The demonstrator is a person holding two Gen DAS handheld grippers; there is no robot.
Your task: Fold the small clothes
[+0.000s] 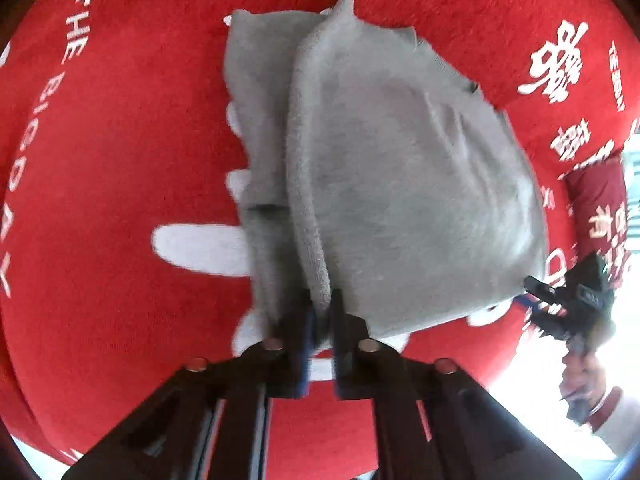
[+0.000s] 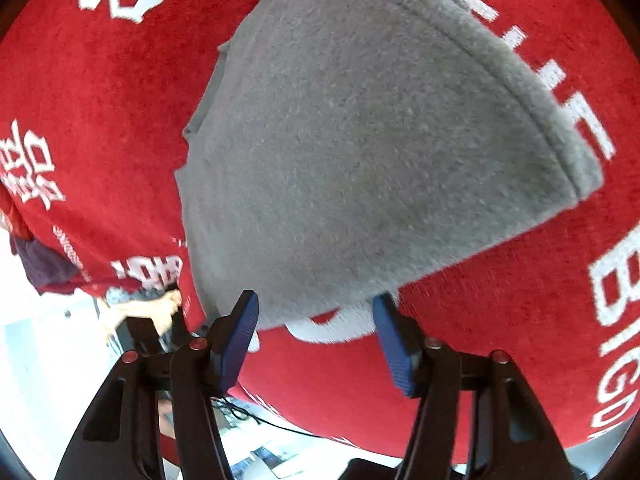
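Clamped on a rolled hem of the grey fleece garment (image 1: pixel 400 168), the left gripper (image 1: pixel 320 320) lifts that edge. Right gripper (image 2: pixel 316 320) jaws stand apart, empty, just before the garment's near edge. Beneath lies a red tablecloth (image 1: pixel 120 120) with white lettering.

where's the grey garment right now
The grey garment lies on the red cloth, centre of both wrist views; the left gripper pinches its near edge, the open right gripper just short of it.

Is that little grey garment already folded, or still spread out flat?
Partly folded. The grey garment lies doubled over itself on the red cloth, one layer overlapping another, its hem pinched in the left gripper. The right gripper is open.
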